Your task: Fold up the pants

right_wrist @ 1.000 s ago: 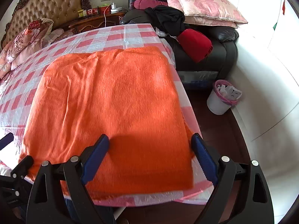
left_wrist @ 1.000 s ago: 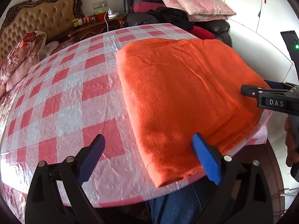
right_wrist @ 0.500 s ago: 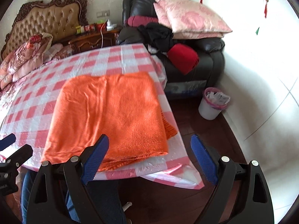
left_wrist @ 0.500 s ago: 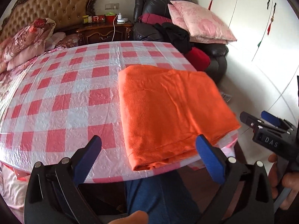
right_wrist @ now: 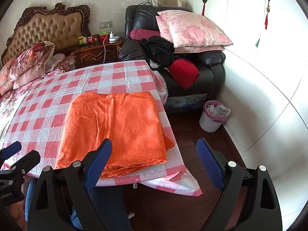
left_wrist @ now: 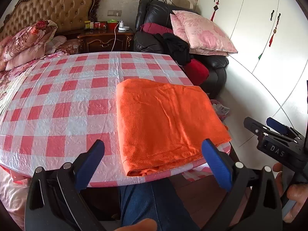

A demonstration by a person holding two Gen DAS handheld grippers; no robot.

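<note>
The orange pants (left_wrist: pixel 165 121) lie folded into a flat rectangle on the near right corner of the checked table (left_wrist: pixel 63 100); they also show in the right wrist view (right_wrist: pixel 113 127). My left gripper (left_wrist: pixel 154 163) is open and empty, held back from the table's near edge, above the person's leg. My right gripper (right_wrist: pixel 154 163) is open and empty, off the table's near right corner over the floor. It also shows from the side in the left wrist view (left_wrist: pixel 277 136).
A black armchair (right_wrist: pixel 192 63) with pink pillows, dark clothes and a red bundle stands behind the table. A white waste bin (right_wrist: pixel 213 115) sits on the floor at right. A bed (left_wrist: pixel 28 38) and nightstand (left_wrist: pixel 105 38) are at the back left.
Both grippers have pulled back and up from the pants toward the person. The pants stay folded on the table and look smaller in both views.
</note>
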